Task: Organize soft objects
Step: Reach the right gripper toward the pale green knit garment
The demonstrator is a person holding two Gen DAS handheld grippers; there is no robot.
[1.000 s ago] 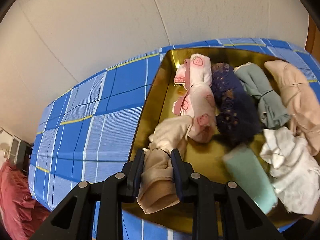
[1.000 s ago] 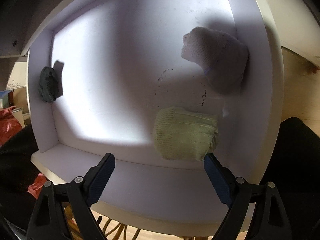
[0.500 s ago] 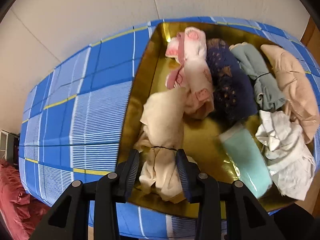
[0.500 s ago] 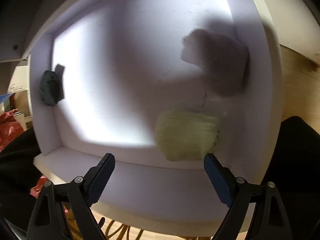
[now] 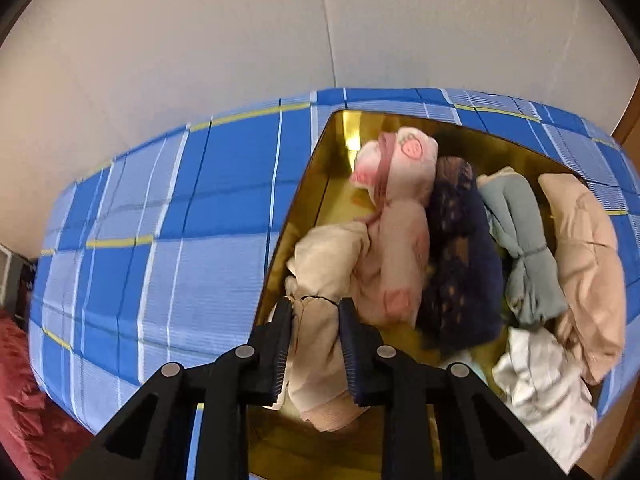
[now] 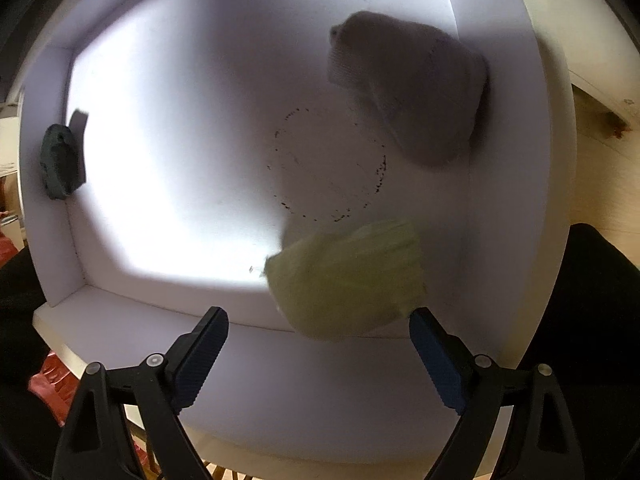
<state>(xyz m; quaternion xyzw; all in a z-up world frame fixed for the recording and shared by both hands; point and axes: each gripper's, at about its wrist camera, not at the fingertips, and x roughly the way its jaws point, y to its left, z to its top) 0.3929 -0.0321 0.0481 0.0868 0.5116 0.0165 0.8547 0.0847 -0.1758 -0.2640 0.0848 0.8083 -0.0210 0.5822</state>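
Note:
My left gripper (image 5: 314, 312) is shut on a beige rolled cloth bundle (image 5: 320, 352), held over the near left part of a gold tray (image 5: 304, 192). In the tray lie a pink strawberry-print bundle (image 5: 400, 216), a dark navy bundle (image 5: 460, 256), a grey-green bundle (image 5: 520, 256), a peach bundle (image 5: 584, 264) and a white cloth (image 5: 544, 392). My right gripper (image 6: 318, 320) is open and empty at the front edge of a white box (image 6: 280, 368). Inside the box lie a pale yellow-green sock roll (image 6: 348, 276), a white sock roll (image 6: 408, 88) and a dark green roll (image 6: 60, 160).
The gold tray sits on a blue plaid cloth (image 5: 160, 248) against a pale wall (image 5: 200, 40). A red fabric (image 5: 16, 420) lies below at the left. The white box has a ring of dark specks (image 6: 328, 164) on its floor.
My left gripper has closed tighter on the beige bundle and lifted it, drawing back from the tray. My right gripper has moved closer into the white box, staying open.

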